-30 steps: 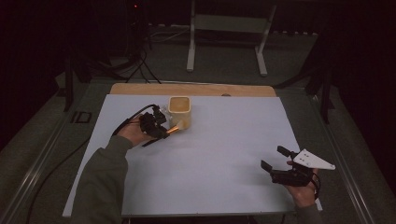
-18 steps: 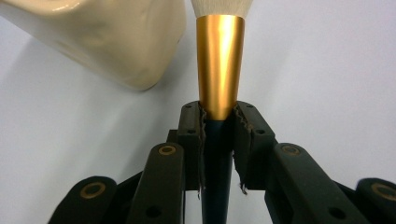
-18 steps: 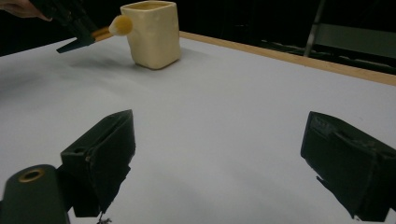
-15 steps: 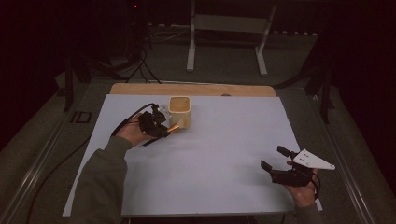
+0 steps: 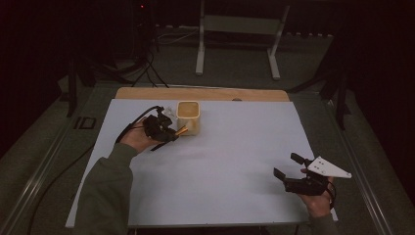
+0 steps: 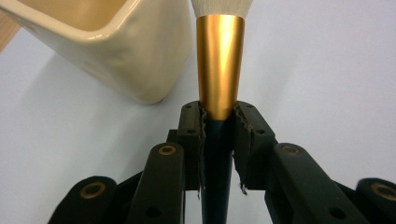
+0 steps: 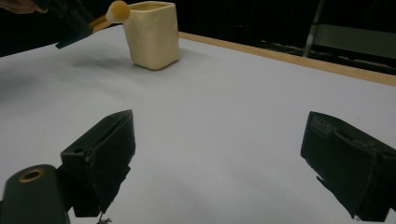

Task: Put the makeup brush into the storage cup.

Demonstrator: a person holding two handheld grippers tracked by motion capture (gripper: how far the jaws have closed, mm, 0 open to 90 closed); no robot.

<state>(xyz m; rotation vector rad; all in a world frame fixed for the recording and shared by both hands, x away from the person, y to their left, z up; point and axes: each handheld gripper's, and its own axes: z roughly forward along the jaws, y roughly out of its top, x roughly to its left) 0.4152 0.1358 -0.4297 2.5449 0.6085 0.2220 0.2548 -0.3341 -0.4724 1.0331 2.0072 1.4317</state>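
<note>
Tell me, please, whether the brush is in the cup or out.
Out: the brush, clamped in the left gripper, is beside the cup.

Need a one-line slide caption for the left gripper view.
Left gripper clamps a gold-ferruled makeup brush beside the cream square cup on the white table.

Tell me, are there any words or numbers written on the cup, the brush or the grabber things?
None: no word, number or sign can be read. The cream cup, the brush with its gold collar, both grippers and the white table cover are all plain.
</note>
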